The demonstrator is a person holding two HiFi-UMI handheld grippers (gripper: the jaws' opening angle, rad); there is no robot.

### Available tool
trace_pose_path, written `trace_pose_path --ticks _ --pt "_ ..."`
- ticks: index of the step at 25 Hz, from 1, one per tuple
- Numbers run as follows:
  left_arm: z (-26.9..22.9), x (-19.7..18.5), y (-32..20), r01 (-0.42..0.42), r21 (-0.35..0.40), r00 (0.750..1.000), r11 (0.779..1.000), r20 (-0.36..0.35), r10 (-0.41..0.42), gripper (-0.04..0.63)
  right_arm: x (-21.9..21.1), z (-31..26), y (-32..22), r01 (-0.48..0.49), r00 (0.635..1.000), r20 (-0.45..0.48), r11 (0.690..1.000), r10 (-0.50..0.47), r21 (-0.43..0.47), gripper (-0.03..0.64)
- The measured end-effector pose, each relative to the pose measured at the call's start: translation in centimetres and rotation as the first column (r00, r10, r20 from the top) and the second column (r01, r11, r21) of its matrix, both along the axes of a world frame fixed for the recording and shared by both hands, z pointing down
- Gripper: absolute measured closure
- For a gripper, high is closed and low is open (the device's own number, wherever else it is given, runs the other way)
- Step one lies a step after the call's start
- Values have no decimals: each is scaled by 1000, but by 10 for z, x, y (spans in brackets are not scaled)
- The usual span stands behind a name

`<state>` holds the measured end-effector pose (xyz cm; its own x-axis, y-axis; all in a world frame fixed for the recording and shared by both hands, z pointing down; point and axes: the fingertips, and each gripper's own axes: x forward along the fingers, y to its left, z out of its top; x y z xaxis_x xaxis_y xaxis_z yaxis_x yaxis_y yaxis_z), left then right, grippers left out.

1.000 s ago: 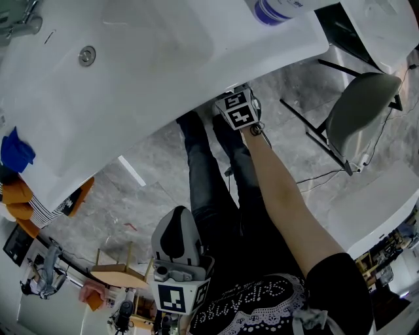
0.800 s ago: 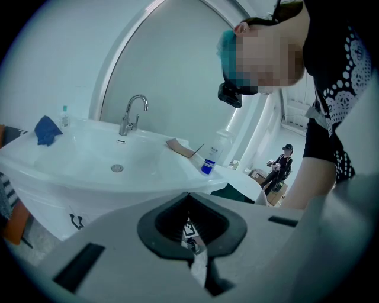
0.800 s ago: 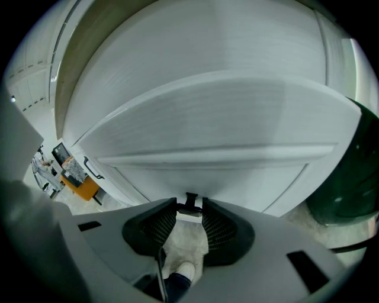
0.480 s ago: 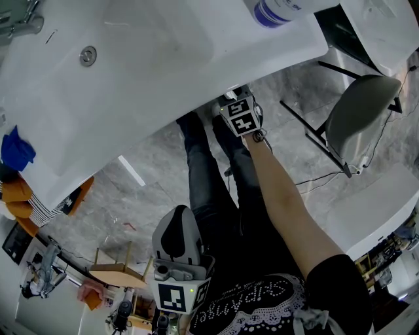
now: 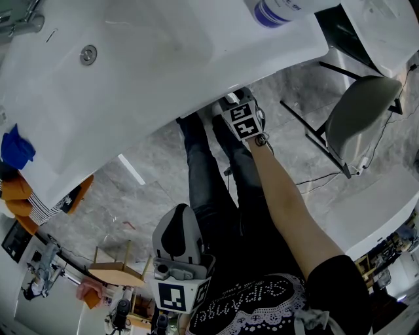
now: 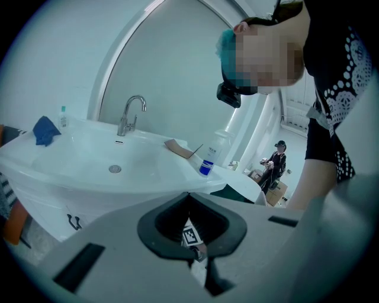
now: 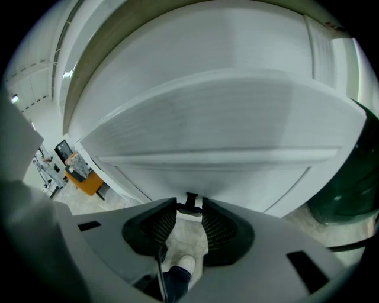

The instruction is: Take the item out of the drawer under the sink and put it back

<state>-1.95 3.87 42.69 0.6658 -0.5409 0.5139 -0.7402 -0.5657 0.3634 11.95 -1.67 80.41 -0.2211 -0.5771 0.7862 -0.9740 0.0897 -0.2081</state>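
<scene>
Under the white sink (image 5: 131, 85) the drawer front (image 7: 207, 130) fills the right gripper view as a curved white panel. Its small black handle (image 7: 191, 205) sits between the tips of my right gripper (image 7: 190, 204), which is shut on it. From the head view, that gripper (image 5: 233, 105) reaches under the sink rim, its tips hidden there. My left gripper (image 5: 178, 214) is held low near my waist, shut and empty. In the left gripper view its jaws (image 6: 189, 195) meet, pointing at the sink (image 6: 89, 165). No item from the drawer is visible.
A blue-capped bottle (image 5: 278, 8) and a blue cloth (image 5: 14, 149) sit on the sink, by the tap (image 6: 130, 113). A grey chair (image 5: 357, 108) stands right, a wooden stool (image 5: 118, 271) lower left. My legs (image 5: 209, 190) are below the sink. A dark green bin (image 7: 349, 189) stands right of the drawer.
My right gripper has drawn a little back from under the sink rim toward me. The left gripper has stayed put.
</scene>
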Motion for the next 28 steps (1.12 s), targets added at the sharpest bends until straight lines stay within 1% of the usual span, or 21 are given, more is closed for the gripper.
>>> trace_pose_path --ticks 15,23,28 --pt "1 9 4 -12 -5 1000 1000 3 12 591 -4 0 30 16 1000 12 1000 -15 -4 480" --pt "5 13 9 -27 -15 999 1000 17 28 591 -5 0 30 2 1000 21 1000 -3 7 480" --pt "3 22 11 -47 -12 999 999 8 47 591 -4 -2 32 -7 1000 21 1000 7 15 480"
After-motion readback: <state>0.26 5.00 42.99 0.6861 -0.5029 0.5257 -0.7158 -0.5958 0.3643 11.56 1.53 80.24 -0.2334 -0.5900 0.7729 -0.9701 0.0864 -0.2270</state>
